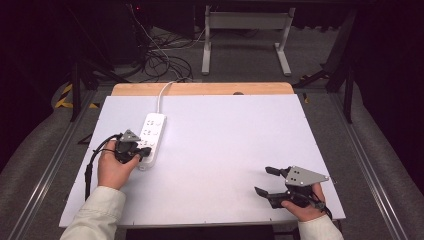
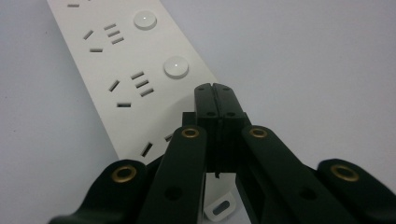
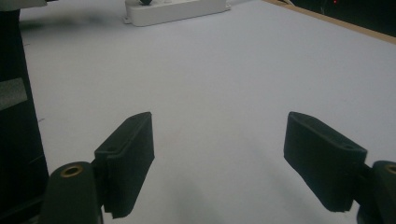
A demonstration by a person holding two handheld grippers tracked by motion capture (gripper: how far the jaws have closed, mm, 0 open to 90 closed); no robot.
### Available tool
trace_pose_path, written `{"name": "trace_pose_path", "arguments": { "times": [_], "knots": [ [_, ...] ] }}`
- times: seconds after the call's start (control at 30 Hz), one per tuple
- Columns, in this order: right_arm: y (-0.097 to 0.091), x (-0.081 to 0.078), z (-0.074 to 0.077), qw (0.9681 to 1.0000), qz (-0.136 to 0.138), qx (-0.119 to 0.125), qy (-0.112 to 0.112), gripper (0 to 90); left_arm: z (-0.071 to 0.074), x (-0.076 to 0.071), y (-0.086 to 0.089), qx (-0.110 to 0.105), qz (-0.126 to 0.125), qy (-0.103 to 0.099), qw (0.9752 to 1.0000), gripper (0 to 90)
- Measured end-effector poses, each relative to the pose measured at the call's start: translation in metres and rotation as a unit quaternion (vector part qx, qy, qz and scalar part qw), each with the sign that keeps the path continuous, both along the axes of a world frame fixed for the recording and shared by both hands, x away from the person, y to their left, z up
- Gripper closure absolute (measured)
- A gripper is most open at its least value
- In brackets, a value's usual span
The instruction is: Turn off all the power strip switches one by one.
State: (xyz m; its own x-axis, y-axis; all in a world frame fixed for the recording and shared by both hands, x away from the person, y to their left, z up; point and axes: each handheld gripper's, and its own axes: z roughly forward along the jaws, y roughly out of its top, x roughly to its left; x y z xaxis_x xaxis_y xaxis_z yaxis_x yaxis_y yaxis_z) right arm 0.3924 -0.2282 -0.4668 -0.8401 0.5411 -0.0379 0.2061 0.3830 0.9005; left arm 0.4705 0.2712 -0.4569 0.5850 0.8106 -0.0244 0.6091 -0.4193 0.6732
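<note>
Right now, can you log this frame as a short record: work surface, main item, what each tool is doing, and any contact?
surface: white tabletop board with a wooden strip along its far edge
main item: white plastic power strip with round buttons, lying flat at the left, its white cable running off the far edge
left tool: jaws shut together, nothing between them, tips over the near end of the power strip beside a round white button
right tool: jaws wide open, nothing between them, over bare board at the near right
contact: cannot tell whether the left tool touches the strip
</note>
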Motion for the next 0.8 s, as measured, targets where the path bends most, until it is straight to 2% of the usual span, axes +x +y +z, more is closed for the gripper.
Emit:
{"name": "trace_pose_path", "arguments": {
  "times": [0.1,0.23,0.37,0.5,0.53,0.57,0.63,0.7,0.8],
  "knots": [
    [0.0,0.0,0.0,1.0,0.0,0.001,0.0,25.1,0.0,-0.001,-0.002,0.011,-0.002,-0.004,0.9999,90.0],
    [0.0,0.0,0.0,1.0,0.0,0.002,0.0,25.1,0.0,-0.001,-0.003,0.011,0.003,-0.003,0.9999,90.0],
    [0.0,0.0,0.0,1.0,0.0,0.0,0.001,25.1,0.0,-0.003,-0.005,0.02,0.006,-0.006,0.9998,90.0],
    [-0.001,-0.001,0.0,1.0,0.0,0.003,0.0,25.1,0.002,-0.003,-0.001,0.001,0.012,-0.01,0.9999,90.0],
    [-0.002,0.0,0.0,1.0,-0.001,0.002,-0.001,25.2,0.005,-0.004,0.0,0.018,0.013,-0.015,0.9996,90.0],
    [-0.002,0.0,0.0,1.0,-0.002,0.003,0.0,25.1,0.011,-0.006,0.0,0.021,0.019,-0.032,0.9991,90.0],
    [-0.002,0.0,0.0,1.0,-0.002,0.001,0.001,25.1,0.024,-0.008,0.003,-0.014,0.016,-0.047,0.9986,90.0],
    [-0.003,0.001,-0.001,1.0,-0.002,0.001,0.002,25.2,0.033,-0.008,0.003,-0.013,0.012,-0.06,0.9981,90.0],
    [-0.002,0.002,-0.002,1.0,-0.002,0.001,0.004,25.2,0.033,-0.006,0.003,-0.025,0.002,-0.06,0.9979,90.0]
  ]
}}
